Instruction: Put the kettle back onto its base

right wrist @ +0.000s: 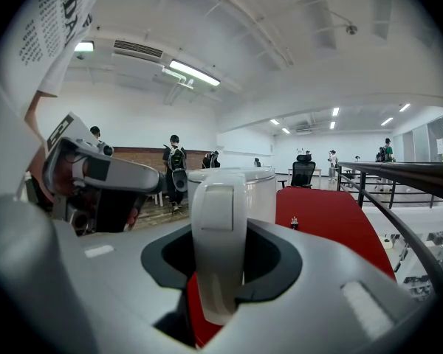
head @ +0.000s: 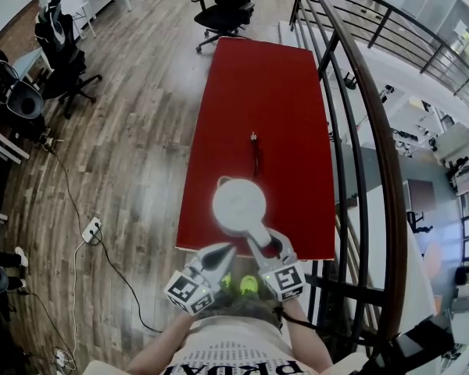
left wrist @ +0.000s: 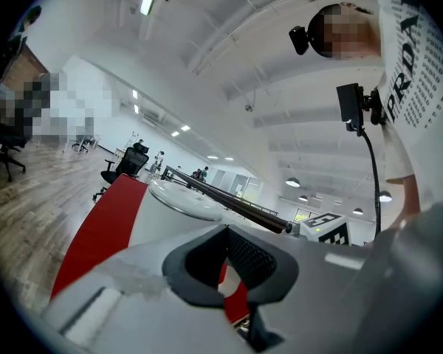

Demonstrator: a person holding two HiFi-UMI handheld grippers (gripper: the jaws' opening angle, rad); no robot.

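Wooden floor point(head: 133, 131) surrounds my red table point(head: 273, 108). The white kettle point(head: 238, 205) is at the table's near end, its handle point(right wrist: 218, 234) clamped by my right gripper point(head: 270, 246). My left gripper point(head: 227, 250), just beside the kettle, looks closed and empty.

The kettle point(head: 238, 205) was white and the table point(head: 266, 108) plain red. The floor point(head: 133, 131) showed brown wood planks. The left gripper point(head: 221, 251) and right gripper point(head: 269, 245) were light grey, with black-and-white square markers on their cubes point(head: 189, 291). The railing point(head: 375, 123) was black.
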